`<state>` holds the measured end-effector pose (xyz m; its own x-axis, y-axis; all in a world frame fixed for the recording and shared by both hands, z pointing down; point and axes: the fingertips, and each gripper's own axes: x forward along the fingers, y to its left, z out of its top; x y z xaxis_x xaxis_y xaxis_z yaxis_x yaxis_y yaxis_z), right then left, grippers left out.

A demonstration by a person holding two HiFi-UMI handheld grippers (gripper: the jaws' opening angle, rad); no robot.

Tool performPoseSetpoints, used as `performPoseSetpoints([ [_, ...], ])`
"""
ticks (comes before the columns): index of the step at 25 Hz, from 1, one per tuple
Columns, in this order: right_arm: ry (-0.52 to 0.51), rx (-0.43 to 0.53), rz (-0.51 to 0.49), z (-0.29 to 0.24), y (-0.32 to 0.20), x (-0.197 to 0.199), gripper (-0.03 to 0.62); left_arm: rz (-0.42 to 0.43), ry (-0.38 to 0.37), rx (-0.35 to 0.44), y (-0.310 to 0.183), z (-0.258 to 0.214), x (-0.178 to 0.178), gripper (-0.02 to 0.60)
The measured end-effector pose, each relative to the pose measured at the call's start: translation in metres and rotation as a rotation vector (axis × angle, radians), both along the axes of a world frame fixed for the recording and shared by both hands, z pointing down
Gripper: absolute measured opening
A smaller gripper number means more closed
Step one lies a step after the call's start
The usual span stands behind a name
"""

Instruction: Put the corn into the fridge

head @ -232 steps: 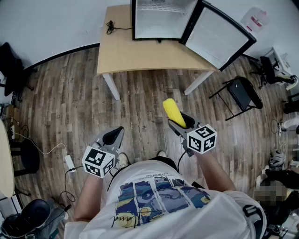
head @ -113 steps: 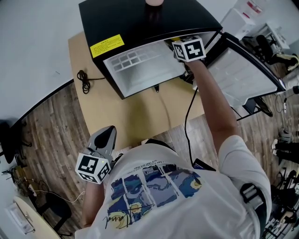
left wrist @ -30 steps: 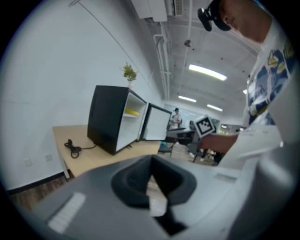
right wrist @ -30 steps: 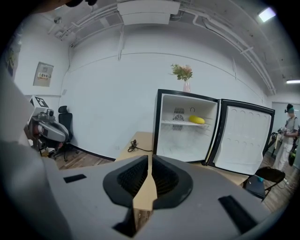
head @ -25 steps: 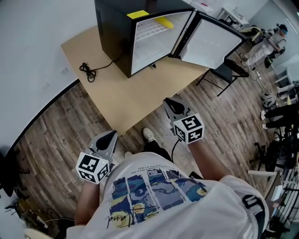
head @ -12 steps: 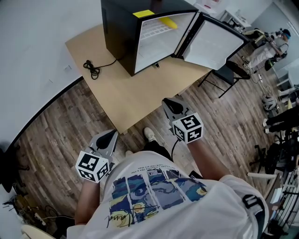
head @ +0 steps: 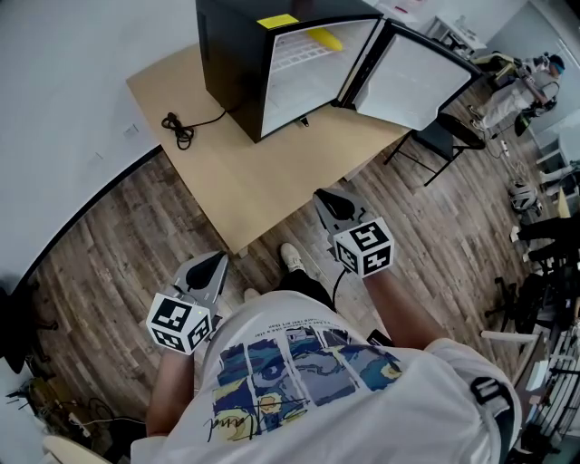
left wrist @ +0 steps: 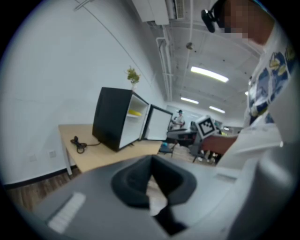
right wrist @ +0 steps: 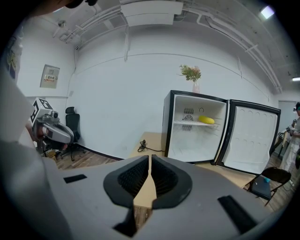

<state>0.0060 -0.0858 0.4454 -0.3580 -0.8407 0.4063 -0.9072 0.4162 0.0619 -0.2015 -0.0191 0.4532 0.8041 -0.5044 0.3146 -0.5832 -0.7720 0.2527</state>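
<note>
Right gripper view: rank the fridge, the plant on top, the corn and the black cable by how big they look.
fridge
plant
corn and cable: too alike to rank

The fridge [head: 231, 54] is black outside and white within, with a yellow sticker [head: 276, 21] on top. The corn [head: 323, 38] is bright yellow. The table [head: 227, 181] is pale tan and its cord [head: 181, 127] black. The floor [head: 100, 272] is brown-grey wood planks, the wall [head: 54, 82] white. The left gripper [head: 217, 260] and right gripper [head: 324, 197] are grey with black pads [right wrist: 133, 180], each bearing a white cube [head: 364, 247] (black square markers on its faces). The shirt [head: 299, 372] is white with a blue-and-yellow painted print.
</note>
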Motion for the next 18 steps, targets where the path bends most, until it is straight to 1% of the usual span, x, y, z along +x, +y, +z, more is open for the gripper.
performPoseSetpoints([
  [11,0.023,0.008,-0.006,-0.001,0.002,0.000,0.018,0.001,0.001,-0.013,0.001,0.006,0.000,0.009],
  [18,0.024,-0.002,0.021,0.003,0.006,0.017,0.017,0.038,0.000,-0.017,-0.005,0.007,0.019,0.009],
])
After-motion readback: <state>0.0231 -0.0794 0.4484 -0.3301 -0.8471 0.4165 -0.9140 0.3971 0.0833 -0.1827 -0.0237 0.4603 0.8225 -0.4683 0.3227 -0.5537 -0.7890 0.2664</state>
